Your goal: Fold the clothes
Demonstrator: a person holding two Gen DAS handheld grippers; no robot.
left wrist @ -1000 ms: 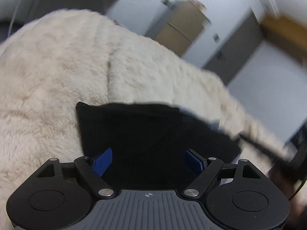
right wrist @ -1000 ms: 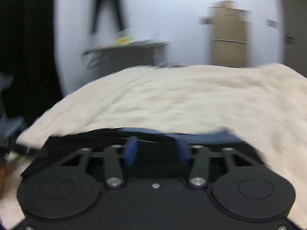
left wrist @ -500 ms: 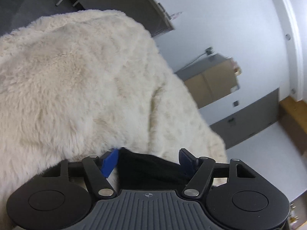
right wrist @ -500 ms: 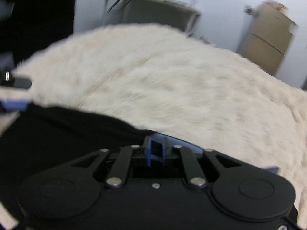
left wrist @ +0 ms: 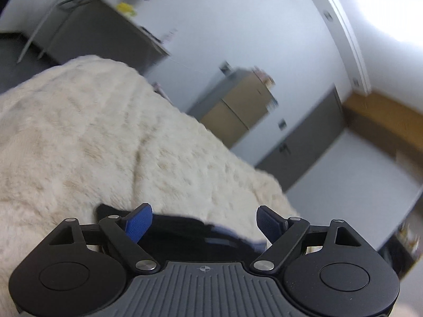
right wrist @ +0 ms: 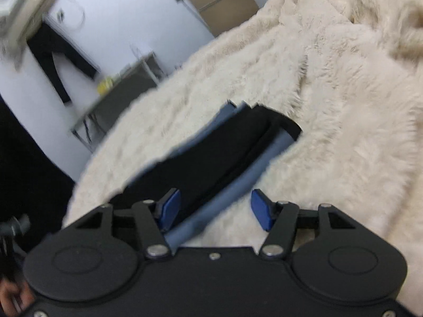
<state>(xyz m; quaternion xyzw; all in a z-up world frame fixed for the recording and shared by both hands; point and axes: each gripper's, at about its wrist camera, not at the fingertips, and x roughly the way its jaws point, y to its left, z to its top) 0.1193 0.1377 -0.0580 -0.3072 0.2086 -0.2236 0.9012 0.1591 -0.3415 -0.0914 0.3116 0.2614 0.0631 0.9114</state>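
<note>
A black garment with a blue-grey lining (right wrist: 227,148) lies folded in a narrow strip on a cream fluffy blanket (right wrist: 343,92). My right gripper (right wrist: 215,208) is open and empty just above the strip's near end. In the left wrist view the garment (left wrist: 185,229) shows as a dark edge low between the fingers, on the blanket (left wrist: 92,145). My left gripper (left wrist: 203,224) is open and empty over it.
A grey metal table (right wrist: 124,89) stands beyond the blanket by the white wall, with black clothing (right wrist: 58,58) hanging above it. A brown cabinet (left wrist: 238,111) and grey doors (left wrist: 312,137) are at the back.
My right gripper was shut on the garment edge and is now open, pulled back with the strip lying flat. My left gripper stayed open and tilted upward.
</note>
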